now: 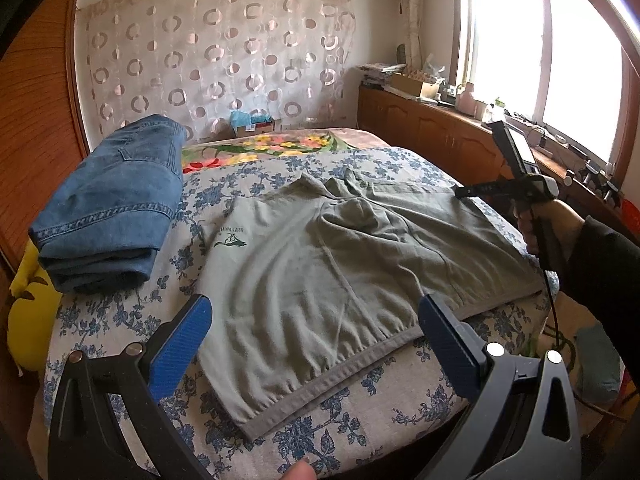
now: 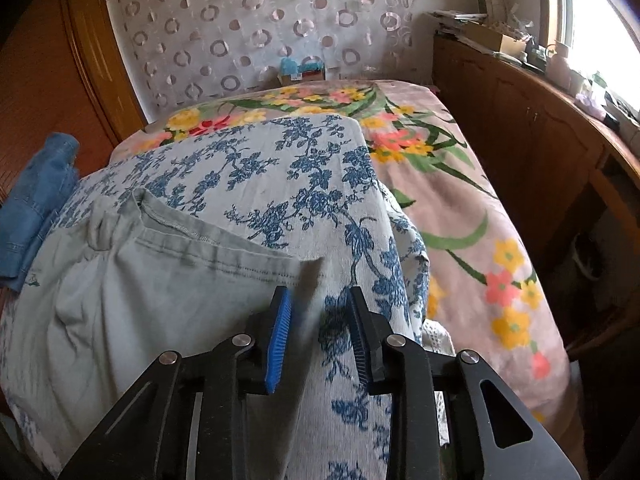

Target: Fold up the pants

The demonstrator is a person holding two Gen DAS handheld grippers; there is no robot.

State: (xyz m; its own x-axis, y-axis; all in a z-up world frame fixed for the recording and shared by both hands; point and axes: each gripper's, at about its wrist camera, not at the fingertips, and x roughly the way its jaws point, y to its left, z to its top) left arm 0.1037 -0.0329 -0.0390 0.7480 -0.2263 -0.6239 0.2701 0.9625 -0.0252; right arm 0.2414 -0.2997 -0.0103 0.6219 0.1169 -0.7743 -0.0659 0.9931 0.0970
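Here, pants (image 2: 132,304) corner between right jaws

The pants (image 1: 320,264) are spread flat on the sheet (image 1: 224,188) in the middle of the bed. Folded jeans (image 1: 112,204) are stacked to their left. A cabinet (image 1: 436,128) is set along the bed's right side, under the window (image 1: 532,48).

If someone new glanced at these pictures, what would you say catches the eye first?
Most likely the grey-green pants spread across the blue-flowered sheet in the middle of the bed. The open left gripper hovers over their waistband, while the right gripper has its pads either side of a raised corner at the far end. A folded stack of jeans sits to the left.
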